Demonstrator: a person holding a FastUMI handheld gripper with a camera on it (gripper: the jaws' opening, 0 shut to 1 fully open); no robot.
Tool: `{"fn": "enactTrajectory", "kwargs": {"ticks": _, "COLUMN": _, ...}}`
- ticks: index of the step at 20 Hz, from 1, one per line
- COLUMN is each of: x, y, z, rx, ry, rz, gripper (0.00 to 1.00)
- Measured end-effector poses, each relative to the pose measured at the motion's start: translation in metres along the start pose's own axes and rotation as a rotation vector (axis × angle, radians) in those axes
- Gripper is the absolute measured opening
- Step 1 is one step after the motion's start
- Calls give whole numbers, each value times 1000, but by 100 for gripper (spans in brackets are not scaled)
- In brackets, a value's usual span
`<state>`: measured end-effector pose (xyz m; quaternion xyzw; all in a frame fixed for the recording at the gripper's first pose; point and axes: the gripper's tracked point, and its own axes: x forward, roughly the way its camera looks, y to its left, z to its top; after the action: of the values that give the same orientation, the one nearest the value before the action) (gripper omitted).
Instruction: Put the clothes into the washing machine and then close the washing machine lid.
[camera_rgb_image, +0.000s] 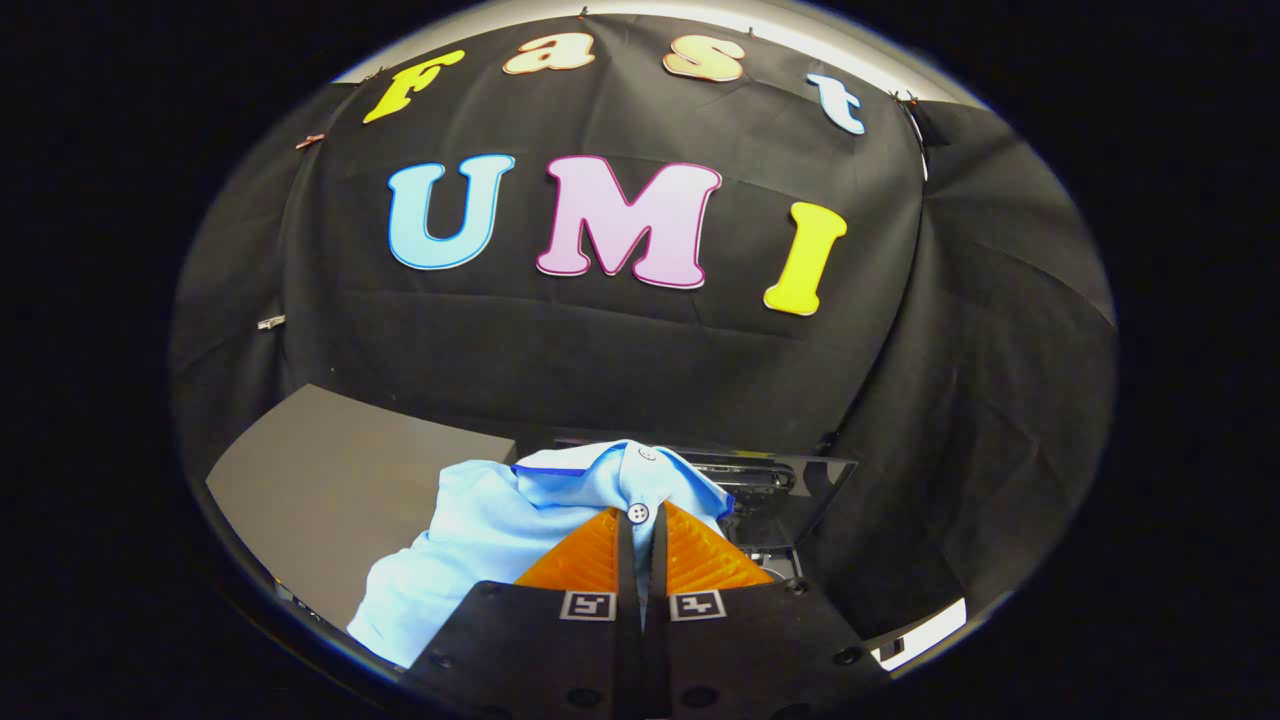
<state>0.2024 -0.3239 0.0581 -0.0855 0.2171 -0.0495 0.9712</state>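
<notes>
A light blue polo shirt (480, 540) with white buttons hangs from my gripper (640, 515). The two orange ribbed fingers (585, 555) are shut on its button placket, just below the collar. The shirt's body drapes down to the left of the fingers, over the edge of a grey surface. Beyond the fingers and slightly right sits the dark washing machine (770, 480), with its glossy lid (800, 500) raised. The collar hides part of the machine.
A flat grey surface (340, 480) lies to the left of the shirt. The black cloth wall stands close behind the machine and wraps round on the right.
</notes>
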Motion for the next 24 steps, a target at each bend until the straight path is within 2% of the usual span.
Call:
{"fn": "enactTrajectory", "kwargs": {"ticks": 7, "x": 43, "y": -27, "z": -46, "rx": -87, "ry": 88, "rz": -22, "gripper": 5}}
{"fn": "enactTrajectory", "kwargs": {"ticks": 16, "x": 75, "y": -42, "z": -125, "rx": -42, "ry": 220, "rz": -18, "gripper": 5}}
{"fn": "enactTrajectory", "kwargs": {"ticks": 24, "x": 94, "y": -42, "z": -184, "rx": -52, "ry": 328, "rz": -4, "gripper": 5}}
